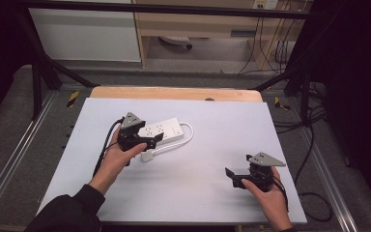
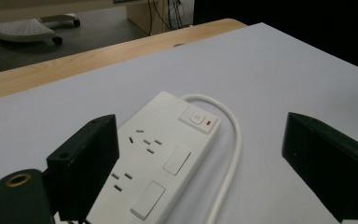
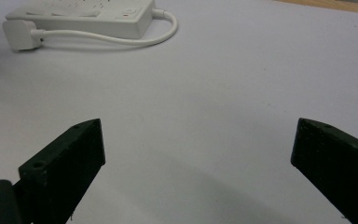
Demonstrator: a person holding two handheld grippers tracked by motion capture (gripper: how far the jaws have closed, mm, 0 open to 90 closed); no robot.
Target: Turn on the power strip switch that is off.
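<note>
A white power strip lies left of centre on the white tabletop. Its white cable loops round its right end to a plug in front of it. My left gripper is open right at the strip's near-left end. In the left gripper view the power strip runs up between the wide-apart jaws, close to the left one, with the cable beside it and nothing gripped. My right gripper hovers open over bare table at the front right, pointing left. In its view the power strip and plug lie far ahead.
A wooden edge runs along the table's far side. Black frame posts stand at the far corners. Cables trail over the floor on the right. A cabinet and a desk stand behind.
</note>
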